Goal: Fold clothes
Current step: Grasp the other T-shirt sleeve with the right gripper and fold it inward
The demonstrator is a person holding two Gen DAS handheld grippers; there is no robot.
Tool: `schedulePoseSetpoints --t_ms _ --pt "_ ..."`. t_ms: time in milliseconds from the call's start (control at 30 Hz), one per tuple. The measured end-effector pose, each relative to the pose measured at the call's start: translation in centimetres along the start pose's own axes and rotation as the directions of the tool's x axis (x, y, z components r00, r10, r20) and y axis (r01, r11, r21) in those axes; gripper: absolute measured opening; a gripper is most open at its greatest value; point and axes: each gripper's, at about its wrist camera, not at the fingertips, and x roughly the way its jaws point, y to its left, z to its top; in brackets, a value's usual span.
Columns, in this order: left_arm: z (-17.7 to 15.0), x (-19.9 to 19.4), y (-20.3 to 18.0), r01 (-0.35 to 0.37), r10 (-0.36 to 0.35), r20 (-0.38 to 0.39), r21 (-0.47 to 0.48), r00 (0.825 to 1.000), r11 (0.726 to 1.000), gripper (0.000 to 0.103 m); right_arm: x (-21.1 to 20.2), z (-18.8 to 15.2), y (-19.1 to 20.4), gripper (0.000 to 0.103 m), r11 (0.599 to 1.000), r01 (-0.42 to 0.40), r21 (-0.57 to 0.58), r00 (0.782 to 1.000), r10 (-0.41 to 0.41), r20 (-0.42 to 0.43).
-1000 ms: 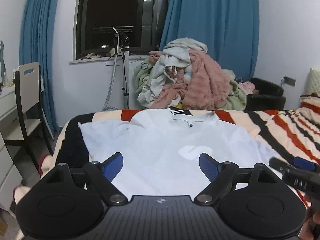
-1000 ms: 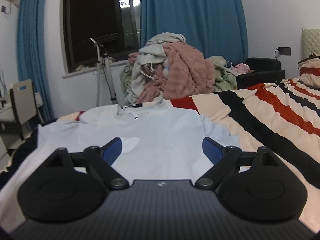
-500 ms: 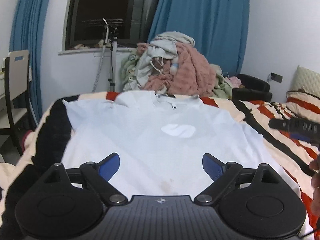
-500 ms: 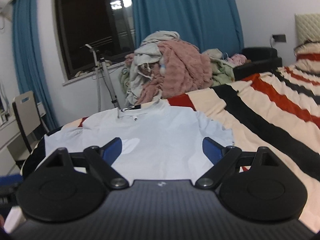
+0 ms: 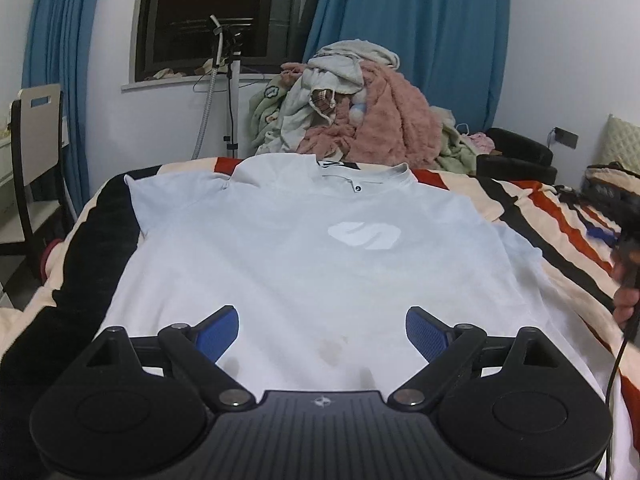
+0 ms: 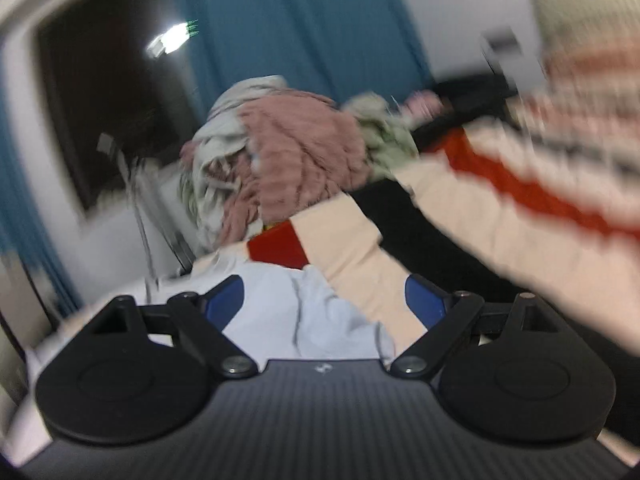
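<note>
Shirt [image 5: 304,248] — pale blue, spread flat and face up on the striped bed [image 5: 560,216], collar at the far end, hem near.
Left gripper [image 5: 322,330] — fingers wide, holding nothing, above the near hem; over the last second it has risen, so more of the shirt shows.
Right gripper [image 6: 324,300] — fingers wide, empty; its view has swung from level to tilted and blurred, now over the shirt's right sleeve [image 6: 332,312] at the edge.
Clothes pile [image 5: 352,104] — far, beyond the bed.
Reading — right gripper likely heading for a sleeve grasp.
</note>
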Motion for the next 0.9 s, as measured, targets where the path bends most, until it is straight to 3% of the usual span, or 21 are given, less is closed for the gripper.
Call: schedulePoseSetpoints --t_ms 67,167,233,267,367,433,467,500,567,700,833,900 --pt "0.0 0.5 -0.1 0.005 -0.005 -0.003 -0.007 1.0 1.0 0.092 1.9 -0.1 -3.3 0.09 0.992 0.011 0.127 0.999 -0.007 -0.034" --pt "0.0 1.2 -0.3 0.01 -0.01 -0.002 -0.002 1.0 1.0 0.092 4.2 -0.7 -5.5 0.09 0.98 -0.01 0.201 0.998 0.023 -0.062" --pt "0.1 1.7 -0.4 0.024 -0.024 -0.001 -0.008 1.0 1.0 0.092 5.7 -1.2 -5.6 0.089 0.982 -0.022 0.19 0.995 0.041 -0.093" --pt "0.1 2.0 -0.6 0.033 -0.033 -0.001 -0.012 0.999 0.999 0.092 6.5 -1.4 -5.1 0.081 0.986 -0.024 0.165 0.992 0.043 -0.115" --pt "0.4 2.9 -1.0 0.044 -0.044 0.004 -0.016 0.999 0.999 0.092 8.8 -2.2 -3.8 0.074 0.995 -0.032 0.091 0.983 0.048 -0.179" --pt "0.6 3.3 -1.2 0.058 -0.058 0.007 -0.021 0.998 0.998 0.092 10.0 -2.7 -2.6 0.058 0.999 -0.026 0.025 0.975 0.031 -0.22" --pt "0.7 3.4 -1.2 0.063 -0.063 0.011 -0.024 0.998 0.998 0.092 10.4 -2.9 -1.9 0.036 1.0 -0.014 -0.019 0.971 0.009 -0.237" --pt "0.7 3.6 -1.2 0.068 -0.068 0.016 -0.026 0.998 0.997 0.092 10.4 -3.2 -0.9 0.022 0.997 -0.016 -0.071 0.972 -0.001 -0.233" --pt "0.9 3.8 -1.2 0.068 -0.068 0.027 -0.025 0.997 0.997 0.092 10.0 -3.9 1.6 0.014 0.982 -0.042 -0.182 0.976 0.001 -0.217" --pt "1.2 4.3 -0.8 0.07 -0.069 0.031 -0.04 0.997 0.997 0.092 8.6 -6.1 7.5 0.012 0.902 -0.133 -0.412 0.979 0.055 -0.195" --pt "1.4 4.5 -0.1 0.074 -0.072 0.028 -0.072 0.997 0.995 0.092 7.2 -8.3 13.5 0.012 0.76 -0.206 -0.617 0.976 0.112 -0.188" --pt "1.5 4.5 0.1 0.075 -0.073 0.027 -0.082 0.997 0.994 0.092 7.6 -10.1 14.8 0.012 0.706 -0.263 -0.657 0.96 0.122 -0.253"
